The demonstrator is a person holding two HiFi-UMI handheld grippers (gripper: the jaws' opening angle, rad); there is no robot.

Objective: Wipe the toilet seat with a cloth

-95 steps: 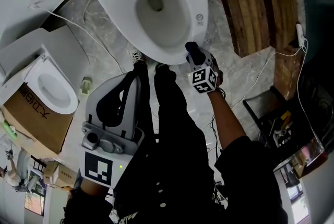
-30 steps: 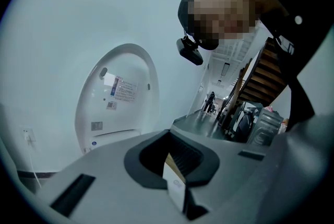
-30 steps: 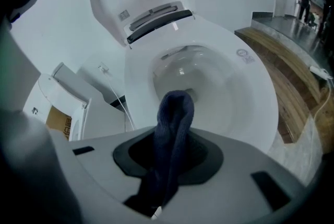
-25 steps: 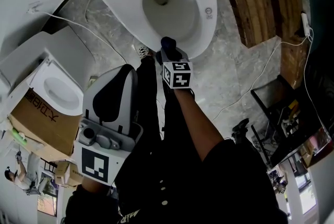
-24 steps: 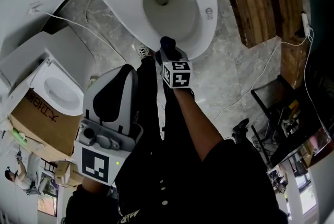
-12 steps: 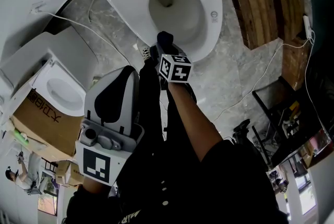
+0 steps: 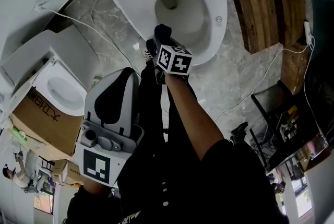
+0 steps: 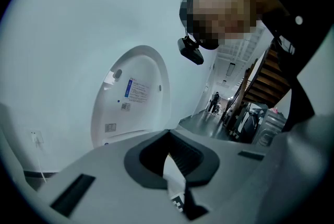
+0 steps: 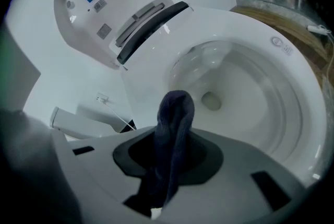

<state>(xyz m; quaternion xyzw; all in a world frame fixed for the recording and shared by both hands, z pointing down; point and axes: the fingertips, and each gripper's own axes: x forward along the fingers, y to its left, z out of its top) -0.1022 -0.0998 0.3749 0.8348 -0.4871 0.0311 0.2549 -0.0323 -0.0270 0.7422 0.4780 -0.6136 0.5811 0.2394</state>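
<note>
Closest to the person, at 7 o'clock in the head view, the left gripper (image 7: 124, 72) (image 8: 169, 157) was held back by the body, its jaws closed together with nothing between them. Further out, toward 12 o'clock, the right gripper (image 7: 163, 44) (image 9: 172, 137) was clamped on a dark blue cloth (image 7: 162, 31) (image 9: 176, 110), whose bunched end stood up past the jaws. The cloth lay at the 7 o'clock edge of the white toilet seat (image 7: 218, 6) (image 9: 295, 87). Beyond the bowl, the lid (image 9: 86, 1) stood raised.
</note>
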